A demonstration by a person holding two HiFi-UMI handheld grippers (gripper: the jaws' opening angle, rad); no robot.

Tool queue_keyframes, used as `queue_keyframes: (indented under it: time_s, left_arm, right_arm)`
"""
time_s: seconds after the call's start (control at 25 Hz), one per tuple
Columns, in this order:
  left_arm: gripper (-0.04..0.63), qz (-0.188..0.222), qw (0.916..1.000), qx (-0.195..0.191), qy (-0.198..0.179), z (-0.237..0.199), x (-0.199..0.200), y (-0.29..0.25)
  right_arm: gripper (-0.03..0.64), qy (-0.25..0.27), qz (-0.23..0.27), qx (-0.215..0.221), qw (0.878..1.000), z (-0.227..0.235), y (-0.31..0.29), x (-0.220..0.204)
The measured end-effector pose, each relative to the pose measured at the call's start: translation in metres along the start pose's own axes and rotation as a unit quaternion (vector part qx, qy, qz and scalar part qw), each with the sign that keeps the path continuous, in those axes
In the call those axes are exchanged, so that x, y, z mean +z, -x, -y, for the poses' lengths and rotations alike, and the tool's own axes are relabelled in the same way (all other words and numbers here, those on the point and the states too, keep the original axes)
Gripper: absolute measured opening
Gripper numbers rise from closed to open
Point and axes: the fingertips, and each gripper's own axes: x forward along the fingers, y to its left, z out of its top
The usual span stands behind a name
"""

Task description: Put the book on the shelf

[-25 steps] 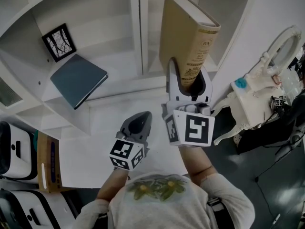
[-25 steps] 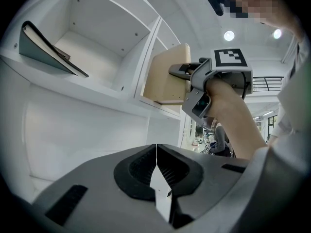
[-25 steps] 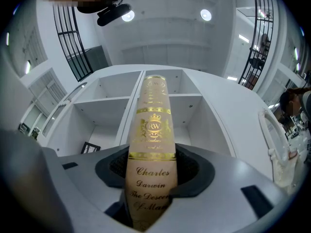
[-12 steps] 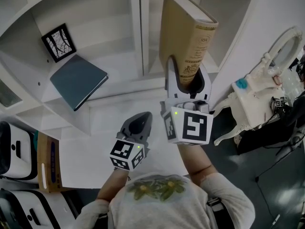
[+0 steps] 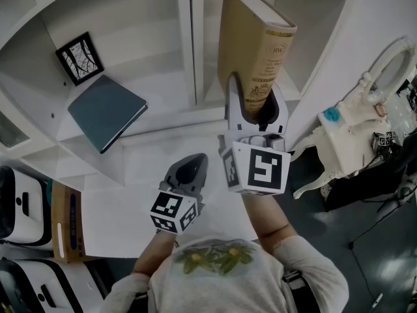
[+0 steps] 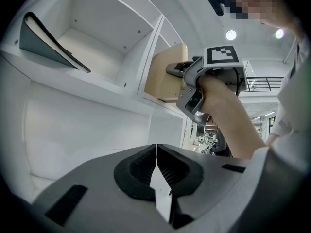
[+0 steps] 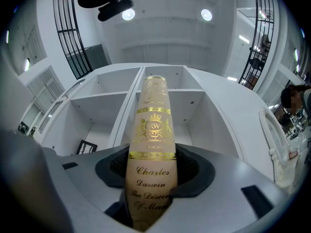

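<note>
Book [image 7: 150, 144] first: a thick tan hardback with gilt lettering down its spine, standing upright with its lower end clamped between the jaws of the right hand-held gripper [image 5: 256, 104]. The jaws stand wide because the volume is thick, and both pads press on its covers. The spine faces the person.

The left hand-held gripper [image 6: 156, 165] hangs lower and nearer the body, over the white worktop [image 5: 156, 201]. Its jaws are closed together with nothing between them, and it takes no part in the carry.

Beyond the right hand-held gripper, the white shelf [image 5: 163, 128] shows two open compartments split by an upright divider [image 5: 193, 38]. The held volume is up at the mouth of the right compartment, just beside that divider. The left gripper view suggests its far edge is already past the front of the shelf. Whether its bottom edge touches the board I cannot tell.

In the left compartment a dark teal book [image 5: 107, 109] lies flat, one corner hanging over the front edge, with a small framed picture [image 5: 80, 57] leaning behind it.

By my reading the pick-up and lift are done and the placing is under way. What remains is to push the hardback fully in, set it down on the board so it stands, then open the jaws and draw back.
</note>
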Motion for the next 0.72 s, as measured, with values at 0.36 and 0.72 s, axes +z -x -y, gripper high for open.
queue_keyframes:
  time_s: [0.36, 0.72]
  left_arm:
    - [0.028, -0.002, 1.0000, 0.001, 0.000, -0.001, -0.001, -0.002]
    - [0.028, -0.003, 1.0000, 0.004, 0.002, -0.003, -0.002, -0.002]
  right_arm:
    - [0.224, 0.001, 0.000, -0.001, 1.000, 0.001, -0.007, -0.004]
    - [0.224, 0.003, -0.005, -0.002, 1.000, 0.001, -0.017, -0.008]
